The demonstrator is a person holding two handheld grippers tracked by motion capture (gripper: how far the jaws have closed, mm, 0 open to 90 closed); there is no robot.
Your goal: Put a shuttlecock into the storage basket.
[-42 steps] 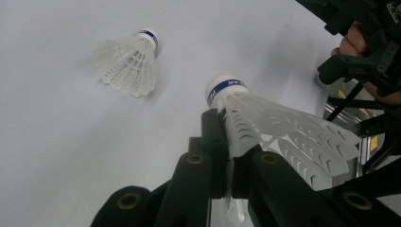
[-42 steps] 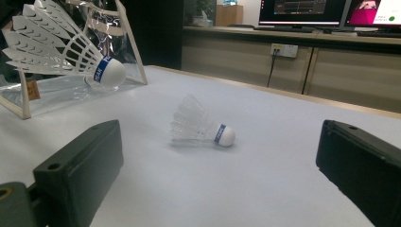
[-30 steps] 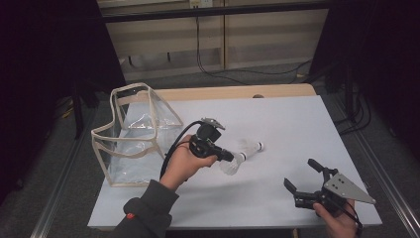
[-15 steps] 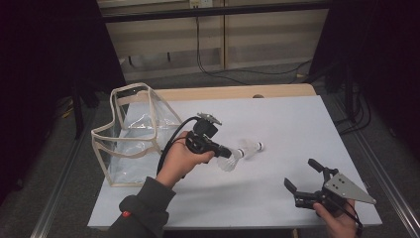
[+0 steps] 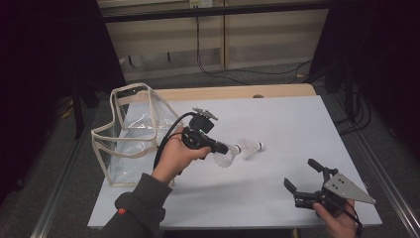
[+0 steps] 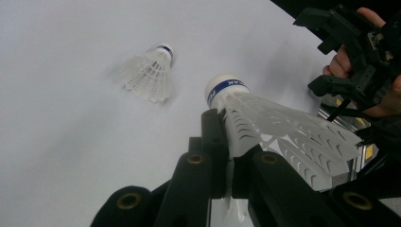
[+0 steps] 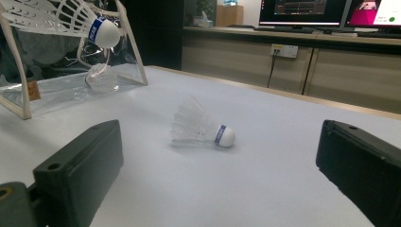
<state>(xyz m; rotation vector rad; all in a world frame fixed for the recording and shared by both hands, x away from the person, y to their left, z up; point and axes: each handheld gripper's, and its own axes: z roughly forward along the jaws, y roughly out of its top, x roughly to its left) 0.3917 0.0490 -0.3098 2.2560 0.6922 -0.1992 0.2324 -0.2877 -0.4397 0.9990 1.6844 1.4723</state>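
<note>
My left gripper [image 5: 224, 148] hangs a little above the table's middle, shut on the feather skirt of a white shuttlecock [image 5: 226, 159]. In the left gripper view the black jaws [image 6: 230, 156] pinch those feathers, and the shuttlecock's [image 6: 265, 118] blue-banded cork points away from me. A second shuttlecock [image 5: 251, 147] [image 6: 149, 71] [image 7: 198, 125] lies on its side on the white table, just right of the held one. Near the front right corner my right gripper [image 5: 300, 173] [image 7: 220, 142] stands wide open with nothing between its fingers, facing the lying shuttlecock.
A clear plastic bag [image 5: 133, 134] [image 7: 19, 94] with cream edging stands open at the table's left. A pale shuttlecock shape [image 7: 101, 78] shows through its wall. The table's front edge [image 5: 237, 225] runs close below the right hand. Cabinets and cables lie beyond the far edge.
The left gripper has drifted slightly to the left with the shuttlecock still in its jaws. The right gripper and the lying shuttlecock have not moved.
</note>
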